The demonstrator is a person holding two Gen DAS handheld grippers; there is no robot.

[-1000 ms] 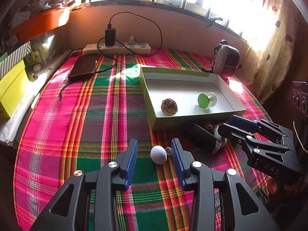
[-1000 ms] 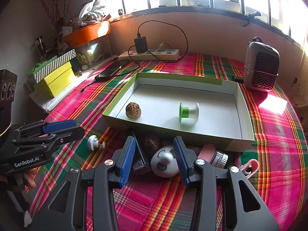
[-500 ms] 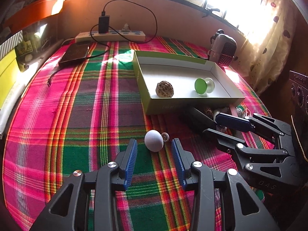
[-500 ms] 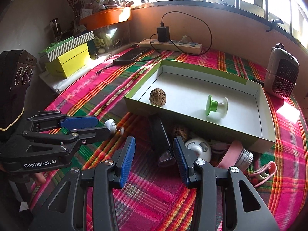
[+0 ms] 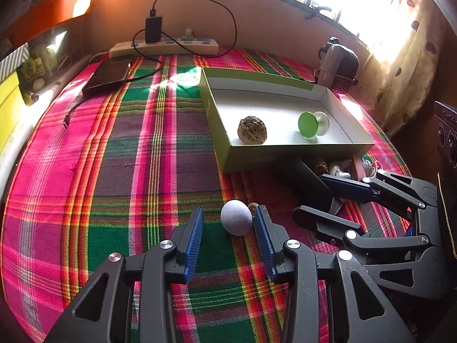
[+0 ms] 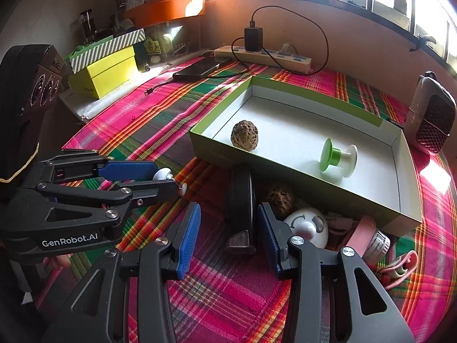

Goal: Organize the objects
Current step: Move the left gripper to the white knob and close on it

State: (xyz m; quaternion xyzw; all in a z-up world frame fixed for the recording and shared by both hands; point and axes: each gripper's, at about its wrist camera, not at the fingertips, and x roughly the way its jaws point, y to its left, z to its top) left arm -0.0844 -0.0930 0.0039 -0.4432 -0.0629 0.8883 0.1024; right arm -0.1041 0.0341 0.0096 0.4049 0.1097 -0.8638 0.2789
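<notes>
A green box (image 5: 225,137) (image 6: 217,151) on the plaid cloth holds a walnut (image 5: 252,130) (image 6: 244,136) and a green-and-white spool (image 5: 312,124) (image 6: 338,155). My left gripper (image 5: 228,223) (image 6: 168,177) is open around a white knob (image 5: 236,221) (image 6: 162,173), which lies on the cloth against the right finger. My right gripper (image 6: 228,228) (image 5: 325,197) is open around a black oblong object (image 6: 239,208) (image 5: 308,184) in front of the box. Beside it lie a second walnut (image 6: 280,197), a white round gadget (image 6: 307,225), a pink-capped jar (image 6: 371,237) and a pink clip (image 6: 400,265).
A power strip (image 5: 164,48) with charger and cable, and a dark phone (image 5: 110,73), lie at the back. A small heater (image 6: 431,120) stands right of the box. Yellow and striped boxes (image 6: 105,65) sit off the table's left edge.
My left gripper has moved forward so the white knob now sits between its fingers. My right gripper has shifted left from the white gadget to the black object.
</notes>
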